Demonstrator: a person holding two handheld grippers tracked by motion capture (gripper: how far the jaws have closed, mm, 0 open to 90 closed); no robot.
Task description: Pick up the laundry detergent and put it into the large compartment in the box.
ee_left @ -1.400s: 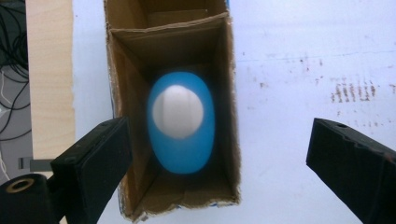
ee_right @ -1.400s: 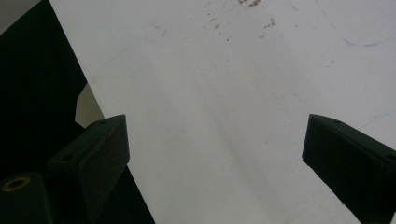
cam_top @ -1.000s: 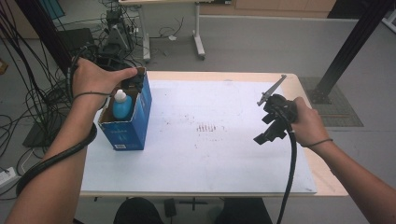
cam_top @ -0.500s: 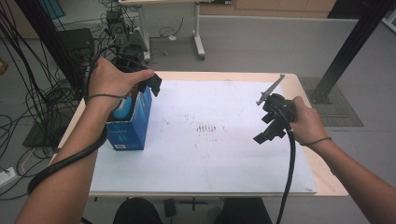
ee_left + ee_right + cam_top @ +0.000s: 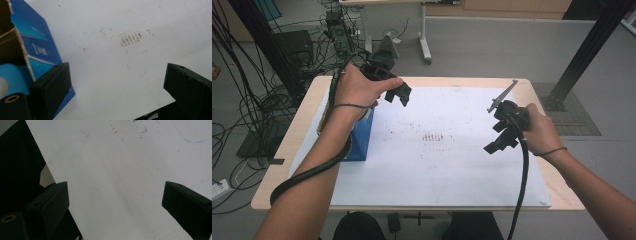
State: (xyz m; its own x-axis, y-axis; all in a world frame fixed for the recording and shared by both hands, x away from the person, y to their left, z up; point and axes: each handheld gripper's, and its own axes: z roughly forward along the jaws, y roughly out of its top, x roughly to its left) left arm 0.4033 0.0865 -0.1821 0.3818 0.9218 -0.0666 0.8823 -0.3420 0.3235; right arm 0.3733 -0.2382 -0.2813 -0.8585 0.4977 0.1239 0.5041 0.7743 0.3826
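Both grippers hover over the stained white paper sheet [image 5: 437, 165]. Right gripper [image 5: 502, 142], nearer, jaws wide apart, empty. Left gripper [image 5: 398, 93], farther, jaws spread, empty, beside the torn blue cardboard box [image 5: 361, 140] holding a light-blue bottle [image 5: 11, 77].

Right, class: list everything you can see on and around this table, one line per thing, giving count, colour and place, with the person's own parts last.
Table: one, light wood, centre of the high view.
Sheet: one, white with faint brown marks, covering most of the tabletop.
Box: one, blue, open-topped, at the table's left edge.
Bottle: one, light blue, inside the box.
Cables: many, black, on the floor to the left.
Left gripper: one, black, open, above the box.
Right gripper: one, black, open, above the sheet's right side.
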